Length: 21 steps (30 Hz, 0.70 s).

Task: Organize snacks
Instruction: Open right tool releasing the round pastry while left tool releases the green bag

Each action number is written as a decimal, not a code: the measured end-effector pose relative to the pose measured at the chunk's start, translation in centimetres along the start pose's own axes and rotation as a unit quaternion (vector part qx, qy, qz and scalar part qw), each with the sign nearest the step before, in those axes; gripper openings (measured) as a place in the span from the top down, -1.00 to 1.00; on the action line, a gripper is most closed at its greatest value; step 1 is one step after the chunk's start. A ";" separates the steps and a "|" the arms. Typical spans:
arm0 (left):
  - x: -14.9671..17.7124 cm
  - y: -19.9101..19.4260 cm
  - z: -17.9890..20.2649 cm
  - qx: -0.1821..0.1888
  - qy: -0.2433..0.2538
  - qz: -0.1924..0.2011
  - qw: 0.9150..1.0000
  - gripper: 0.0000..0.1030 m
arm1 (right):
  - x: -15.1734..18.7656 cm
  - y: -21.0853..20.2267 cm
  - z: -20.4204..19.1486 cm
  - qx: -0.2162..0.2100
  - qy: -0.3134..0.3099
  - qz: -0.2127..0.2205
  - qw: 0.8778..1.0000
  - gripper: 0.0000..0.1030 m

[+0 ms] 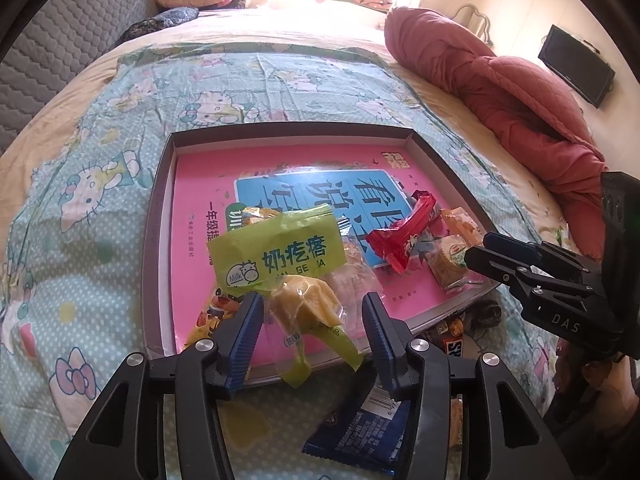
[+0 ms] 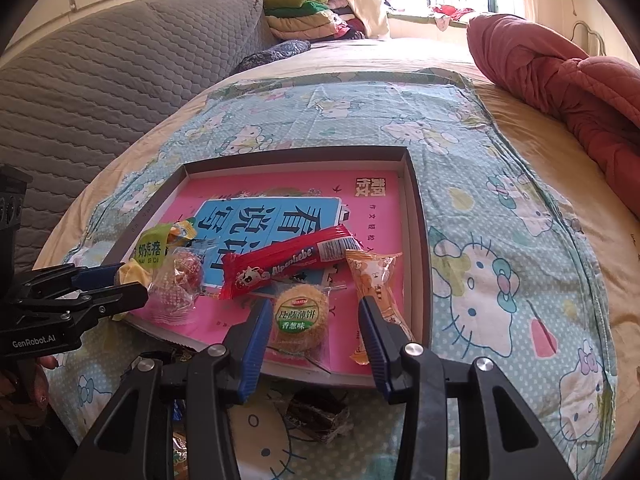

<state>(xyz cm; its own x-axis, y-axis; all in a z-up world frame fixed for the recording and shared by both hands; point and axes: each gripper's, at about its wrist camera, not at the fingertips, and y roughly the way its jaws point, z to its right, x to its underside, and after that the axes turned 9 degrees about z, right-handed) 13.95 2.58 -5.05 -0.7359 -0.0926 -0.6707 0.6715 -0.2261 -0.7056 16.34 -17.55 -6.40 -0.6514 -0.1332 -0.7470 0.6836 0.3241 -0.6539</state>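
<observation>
A shallow grey tray (image 1: 280, 130) (image 2: 296, 154) lined with a pink book lies on the bed. In it are a green milk-candy packet (image 1: 280, 252) (image 2: 148, 252), a red Alpenliebe stick (image 1: 400, 236) (image 2: 288, 266), a round cracker packet (image 1: 448, 264) (image 2: 300, 318) and an orange packet (image 1: 460, 222) (image 2: 376, 280). My left gripper (image 1: 316, 312) (image 2: 132, 282) is open, and the candy packet's yellow end lies between the pads, clear of both. My right gripper (image 2: 314, 316) (image 1: 478, 248) is open around the cracker packet, with a gap on the right side.
A blue packet (image 1: 360, 436) and a dark wrapper (image 2: 316, 416) lie on the Hello Kitty sheet (image 2: 500, 280) in front of the tray. A red quilt (image 1: 500, 80) is bunched at the right. A grey headboard (image 2: 100, 80) stands at the left.
</observation>
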 end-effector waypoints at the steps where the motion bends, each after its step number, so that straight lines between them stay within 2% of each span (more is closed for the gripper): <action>1: 0.0 0.0 0.0 0.000 -0.001 0.000 1.000 -0.07 | 0.0 0.0 0.0 0.000 0.000 0.000 1.000 0.13; 3: -0.1 0.0 -0.2 0.001 -0.004 -0.001 1.000 -0.17 | 0.0 0.0 0.0 0.000 -0.001 0.000 1.000 0.13; 10: -0.2 -0.1 -0.2 0.001 -0.007 -0.003 1.000 -0.31 | -0.1 0.0 0.1 -0.001 0.001 0.001 1.000 0.13; 21: -0.3 -0.6 -0.5 -0.003 -0.011 0.002 1.000 -0.40 | -0.2 -0.2 0.0 -0.002 0.001 0.006 1.000 0.04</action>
<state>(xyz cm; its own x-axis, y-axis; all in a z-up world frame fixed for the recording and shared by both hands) 13.84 3.26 -4.56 -0.7353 -0.1150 -0.6679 0.6745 -0.2198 -0.7047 16.30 -17.58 -6.10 -0.6442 -0.1276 -0.7541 0.6895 0.3298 -0.6448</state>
